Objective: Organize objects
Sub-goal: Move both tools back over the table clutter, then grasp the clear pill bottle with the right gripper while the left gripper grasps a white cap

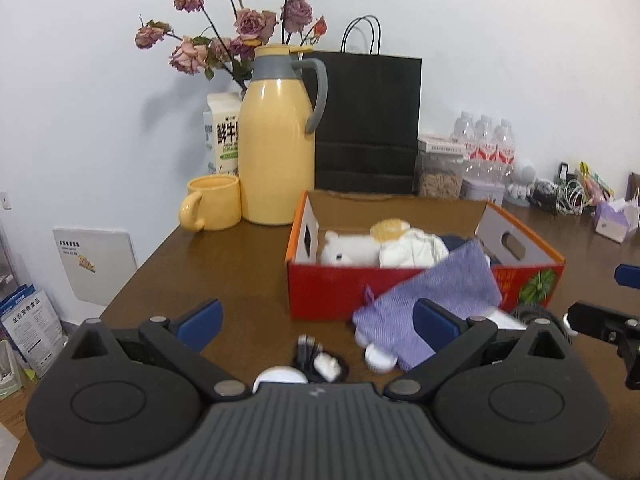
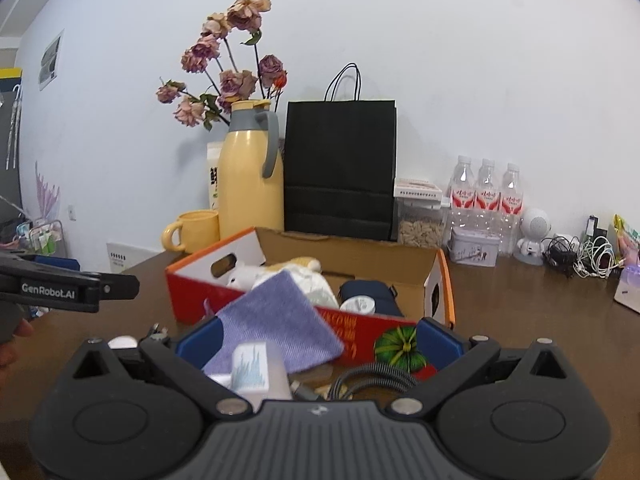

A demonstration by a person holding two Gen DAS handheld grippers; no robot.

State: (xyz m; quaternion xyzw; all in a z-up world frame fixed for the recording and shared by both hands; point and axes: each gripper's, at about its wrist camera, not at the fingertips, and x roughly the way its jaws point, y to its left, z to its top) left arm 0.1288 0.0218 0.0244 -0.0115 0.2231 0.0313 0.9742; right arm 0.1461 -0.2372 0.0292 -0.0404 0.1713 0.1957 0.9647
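Observation:
A red cardboard box (image 1: 332, 292) (image 2: 192, 292) stands open on the brown table (image 1: 216, 272). Inside lie a white plush toy (image 1: 348, 250), a white cloth (image 1: 412, 250) and a dark blue pouch (image 2: 372, 290). A purple cloth (image 1: 436, 296) (image 2: 276, 320) hangs over the box's front wall. My left gripper (image 1: 318, 324) is open, low in front of the box, above a white charger with black cable (image 1: 324, 362). My right gripper (image 2: 320, 342) is open too, its fingers wide on either side of the purple cloth, a white patterned carton (image 2: 254, 368) and a black coiled cable (image 2: 372, 376).
Behind the box stand a yellow thermos (image 1: 276, 144), a yellow mug (image 1: 210, 204), a milk carton (image 1: 222, 136), dried roses (image 1: 240, 20) and a black paper bag (image 1: 366, 120). Water bottles (image 2: 486, 196), a snack jar (image 2: 420, 220), a tin (image 2: 474, 252) and tangled cables (image 2: 580, 256) line the back right.

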